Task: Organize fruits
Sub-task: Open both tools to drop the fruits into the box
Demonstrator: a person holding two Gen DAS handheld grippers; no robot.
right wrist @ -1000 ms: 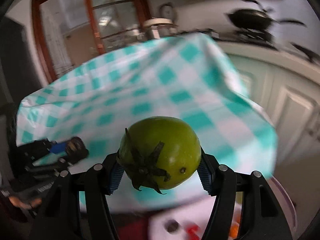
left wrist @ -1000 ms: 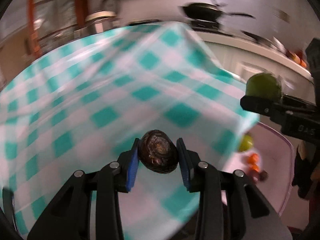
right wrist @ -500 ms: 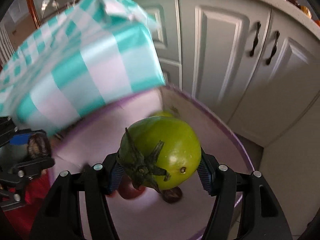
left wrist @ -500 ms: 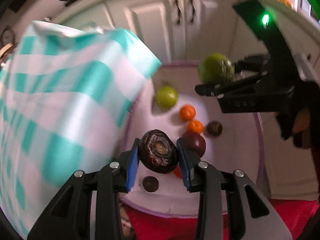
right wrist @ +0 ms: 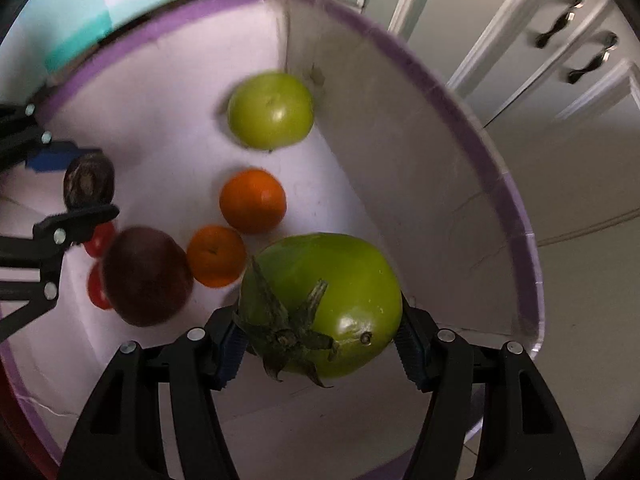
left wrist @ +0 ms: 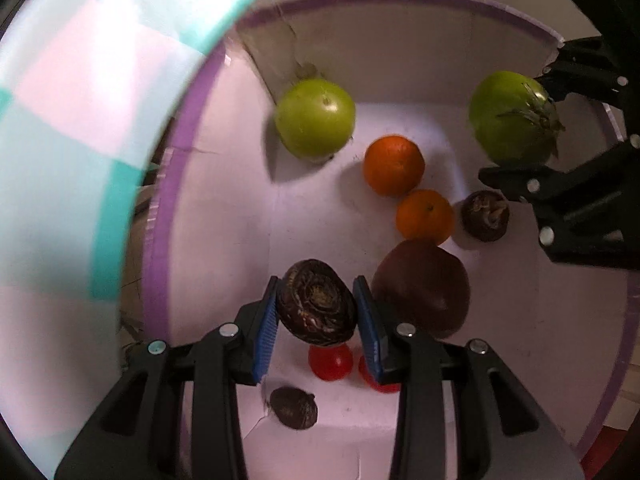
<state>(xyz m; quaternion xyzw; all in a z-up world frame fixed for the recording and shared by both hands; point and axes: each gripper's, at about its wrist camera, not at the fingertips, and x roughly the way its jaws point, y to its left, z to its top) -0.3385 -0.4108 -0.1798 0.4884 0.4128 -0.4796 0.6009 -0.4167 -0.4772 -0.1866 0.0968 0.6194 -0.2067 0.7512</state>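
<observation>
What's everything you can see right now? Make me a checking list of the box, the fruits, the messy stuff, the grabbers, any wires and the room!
Surface: white box with purple rim, open on top.
Job's things: in the box lie a green fruit, two orange fruits, a big dark red fruit, two small red ones and two small dark brown ones.
Clutter: nothing seen.
Grippers: left gripper shut on a dark wrinkled fruit; right gripper shut on a green tomato with a stem; both over the box.
Cables: nothing seen.
Surroundings: teal checked cloth beside the box; white cupboard doors behind.
</observation>
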